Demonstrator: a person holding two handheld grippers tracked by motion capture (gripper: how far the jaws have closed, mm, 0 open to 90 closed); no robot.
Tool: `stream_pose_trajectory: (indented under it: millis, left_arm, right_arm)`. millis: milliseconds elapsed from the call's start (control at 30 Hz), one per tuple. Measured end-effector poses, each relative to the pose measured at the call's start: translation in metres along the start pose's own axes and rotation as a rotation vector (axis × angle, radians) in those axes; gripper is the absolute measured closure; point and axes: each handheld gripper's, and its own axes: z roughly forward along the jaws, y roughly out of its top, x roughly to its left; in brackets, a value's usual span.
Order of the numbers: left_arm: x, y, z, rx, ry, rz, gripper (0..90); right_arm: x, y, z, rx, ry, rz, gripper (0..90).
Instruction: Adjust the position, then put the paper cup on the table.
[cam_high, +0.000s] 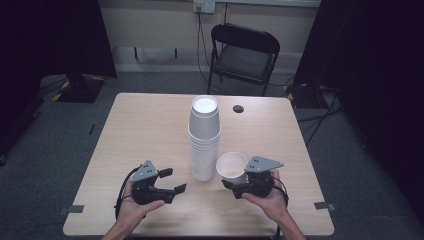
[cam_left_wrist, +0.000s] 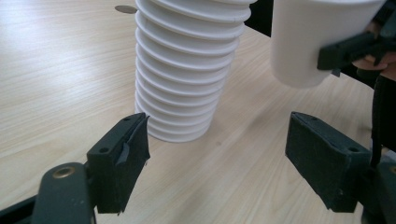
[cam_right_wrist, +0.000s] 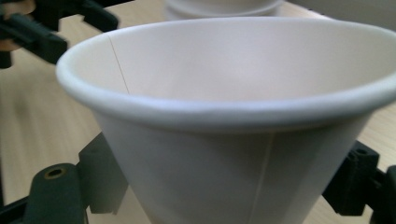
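A tall stack of white paper cups (cam_high: 204, 140) (cam_left_wrist: 187, 70) stands upside down in the middle of the light wooden table (cam_high: 150, 130). My left gripper (cam_high: 173, 180) (cam_left_wrist: 219, 123) rests low on the table just left of the stack, jaws wide open with nothing between them. My right gripper (cam_high: 237, 178) (cam_right_wrist: 224, 177) is shut on a single white cup (cam_high: 231, 166) (cam_right_wrist: 224, 116), held upright with its mouth up, just right of the stack and lifted off the table. The left gripper view shows that cup (cam_left_wrist: 313, 42) hanging clear of the tabletop, with a black jaw against its side.
A round dark cable hole (cam_high: 238, 108) lies in the tabletop behind the stack. A black folding chair (cam_high: 243, 52) stands beyond the far edge. Dark curtains hang at both sides of the room. Bare tabletop lies left of the stack.
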Motion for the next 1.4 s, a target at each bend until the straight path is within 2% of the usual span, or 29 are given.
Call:
stream_pose_trajectory:
  millis: [267,400,467,600,700,867,1000,1033,1267,1400]
  left_arm:
    - [0.004,-0.001,-0.002,-0.002,0.023,-0.009,19.2]
    - [0.006,0.0,-0.003,-0.004,0.032,0.003,18.3]
    - [0.007,-0.001,-0.003,-0.001,0.038,0.0,18.2]
    - [0.011,-0.002,-0.003,0.006,0.053,0.002,17.8]
    - [0.011,-0.002,-0.003,0.006,0.043,0.015,17.7]
    - [0.012,-0.002,-0.004,0.012,0.045,0.009,15.8]
    - [0.015,-0.003,-0.003,0.019,0.082,-0.007,15.6]
    - [0.015,-0.003,-0.003,0.027,0.091,0.0,15.6]
    - [0.019,-0.004,0.0,0.048,0.114,-0.006,15.6]
    - [0.018,-0.004,0.0,0.046,0.114,-0.003,15.6]
  right_arm:
    - [-0.025,-0.001,-0.002,-0.016,-0.102,0.086,18.0]
    - [-0.035,-0.002,-0.001,-0.011,-0.136,0.115,18.0]
    - [-0.039,-0.002,0.001,-0.005,-0.149,0.114,18.0]
    - [-0.049,-0.002,0.007,-0.012,-0.165,0.128,18.0]
    - [-0.054,-0.001,0.011,-0.02,-0.173,0.135,18.0]
    - [-0.065,0.003,0.016,-0.032,-0.189,0.155,18.0]
    - [-0.075,0.003,0.024,-0.029,-0.197,0.166,18.0]
    - [-0.077,0.002,0.026,-0.028,-0.196,0.17,18.0]
    - [-0.092,-0.006,0.046,-0.03,-0.204,0.231,17.9]
    - [-0.095,-0.009,0.057,-0.015,-0.22,0.235,17.9]
